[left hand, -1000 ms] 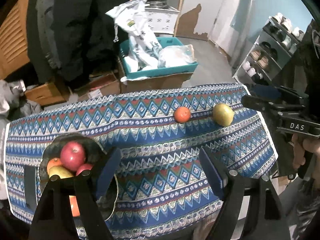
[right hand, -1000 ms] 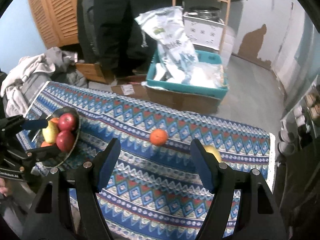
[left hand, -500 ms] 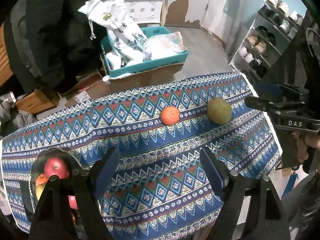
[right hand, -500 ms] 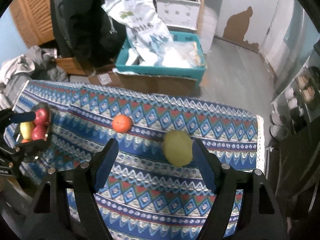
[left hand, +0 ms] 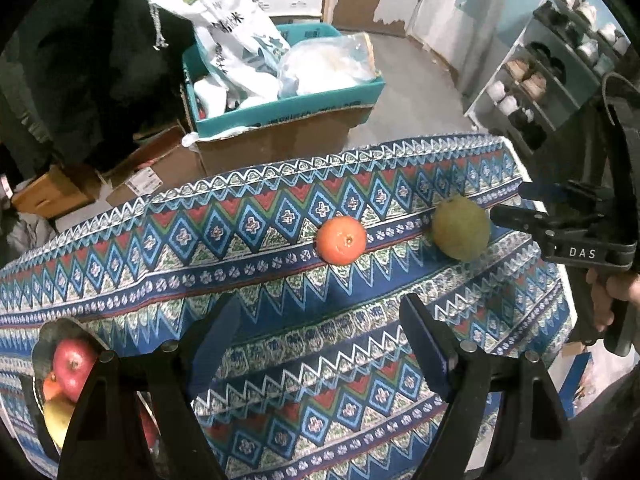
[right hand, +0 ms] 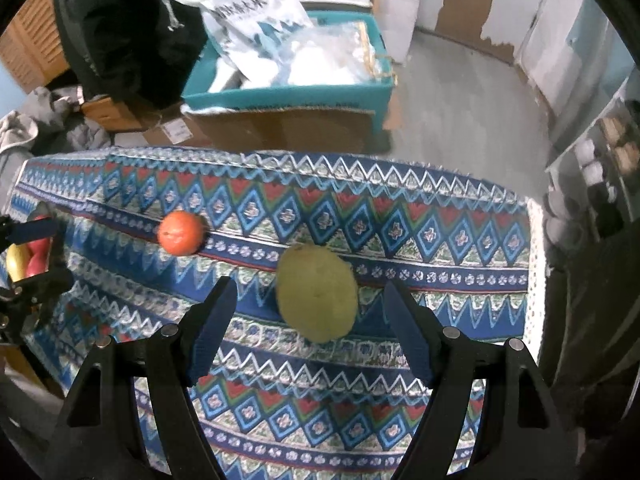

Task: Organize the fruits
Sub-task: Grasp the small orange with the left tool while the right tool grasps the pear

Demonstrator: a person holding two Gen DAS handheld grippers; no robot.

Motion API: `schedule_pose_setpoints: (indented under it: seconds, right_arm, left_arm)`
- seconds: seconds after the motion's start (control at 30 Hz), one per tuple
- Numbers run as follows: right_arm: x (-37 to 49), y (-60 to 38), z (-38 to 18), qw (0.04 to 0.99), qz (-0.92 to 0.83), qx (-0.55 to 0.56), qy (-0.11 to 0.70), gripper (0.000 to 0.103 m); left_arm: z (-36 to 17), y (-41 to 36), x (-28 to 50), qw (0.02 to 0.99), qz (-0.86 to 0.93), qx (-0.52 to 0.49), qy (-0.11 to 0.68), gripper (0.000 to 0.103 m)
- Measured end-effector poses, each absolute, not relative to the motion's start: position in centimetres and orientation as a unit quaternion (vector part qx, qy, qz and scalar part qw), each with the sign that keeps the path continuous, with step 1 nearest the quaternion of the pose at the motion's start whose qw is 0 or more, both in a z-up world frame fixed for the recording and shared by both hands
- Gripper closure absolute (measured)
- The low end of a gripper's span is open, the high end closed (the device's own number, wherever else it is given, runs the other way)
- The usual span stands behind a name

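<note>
both grippers lower; pear (right hand: 316, 296) between parted right gripper (right hand: 310, 316) fingers, untouched.

We see a tablecloth (left hand: 280, 288) banded in blue, red, green and white zigzags and diamonds, an orange (left hand: 341, 239) in bright orange, a yellow-green pear (right hand: 317, 298) (dull, faintly mottled), red apples (left hand: 74, 362), and a teal box (left hand: 288, 108).

Both grippers point steeply down. The left gripper (left hand: 320, 332) stands with its jaws wide apart and nothing between them. The right gripper (right hand: 310, 320) also has parted jaws, with neither pad pressing on anything. A hand (left hand: 612, 300) grips the right gripper's handle.
</note>
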State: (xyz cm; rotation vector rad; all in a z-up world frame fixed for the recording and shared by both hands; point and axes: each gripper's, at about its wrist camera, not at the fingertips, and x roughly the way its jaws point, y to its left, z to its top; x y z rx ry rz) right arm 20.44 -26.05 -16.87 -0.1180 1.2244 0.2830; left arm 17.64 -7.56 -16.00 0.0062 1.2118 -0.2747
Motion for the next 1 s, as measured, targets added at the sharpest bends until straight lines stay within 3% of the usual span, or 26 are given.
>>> schedule_pose_setpoints:
  seconds: [0.33, 0.9, 1.0]
  right_arm:
    - [22.2, -27.3, -22.0, 0.781, 0.138, -0.034, 0.608, 0.026]
    - [23.2, -25.4, -25.1, 0.761, 0.145, -0.039, 0.631, 0.026]
    - [23.3, -25.1, -25.4, 0.758, 0.147, -0.039, 0.635, 0.032]
  left_arm:
    - [-20.8, -10.1, 21.1, 0.792, -0.141, 0.028, 0.593, 0.020]
    - [-24.9, -11.8, 24.5, 0.779, -0.151, 0.012, 0.608, 0.020]
    - [-25.1, -11.9, 24.6, 0.780, -0.155, 0.010, 0.606, 0.020]
